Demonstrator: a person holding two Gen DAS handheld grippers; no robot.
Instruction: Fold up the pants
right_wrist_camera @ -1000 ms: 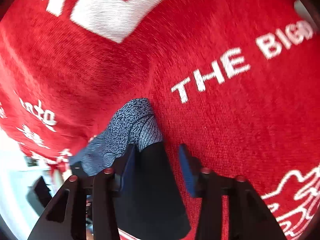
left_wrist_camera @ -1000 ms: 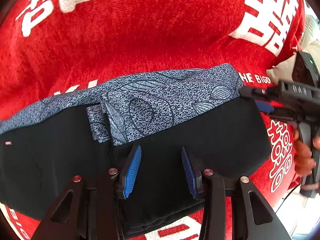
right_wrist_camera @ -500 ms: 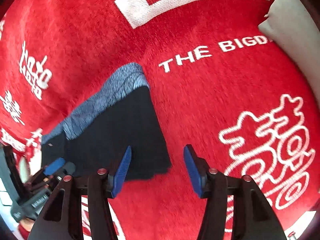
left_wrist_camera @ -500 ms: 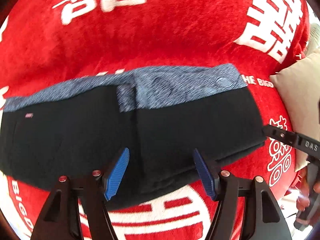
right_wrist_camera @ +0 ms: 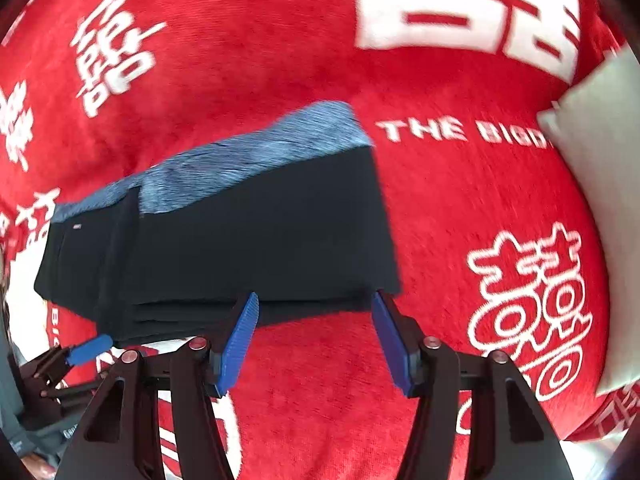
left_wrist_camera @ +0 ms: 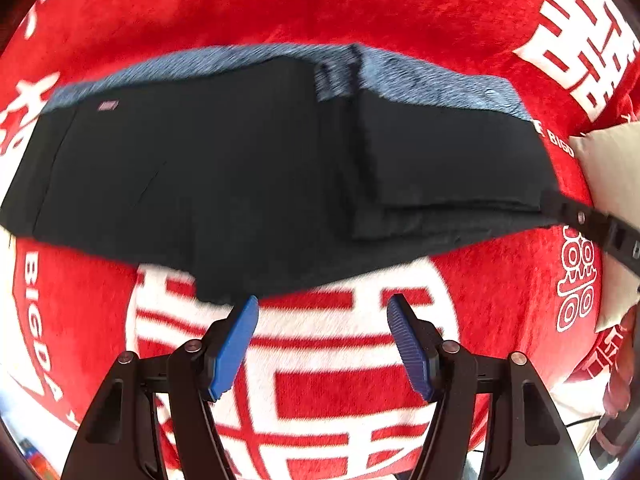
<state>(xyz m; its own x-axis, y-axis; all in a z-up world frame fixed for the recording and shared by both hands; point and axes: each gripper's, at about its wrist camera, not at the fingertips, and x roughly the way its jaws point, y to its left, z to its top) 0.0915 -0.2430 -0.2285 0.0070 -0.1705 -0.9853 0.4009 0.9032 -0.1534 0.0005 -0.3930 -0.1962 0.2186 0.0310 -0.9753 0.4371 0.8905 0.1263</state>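
Pants: soft, limp, light; grab edge at 6 o'clock. Left gripper wide, empty; right gripper just widened, empty.

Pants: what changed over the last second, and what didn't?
Both hand-held grippers opened and backed off: the left hand-held gripper and right hand-held gripper now hang open over the red blanket, nothing between them. The pants stayed folded where they were.

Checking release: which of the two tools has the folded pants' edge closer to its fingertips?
The right tool: its open fingertips sit at the pants' edge. The left tool's gap shows only blanket.
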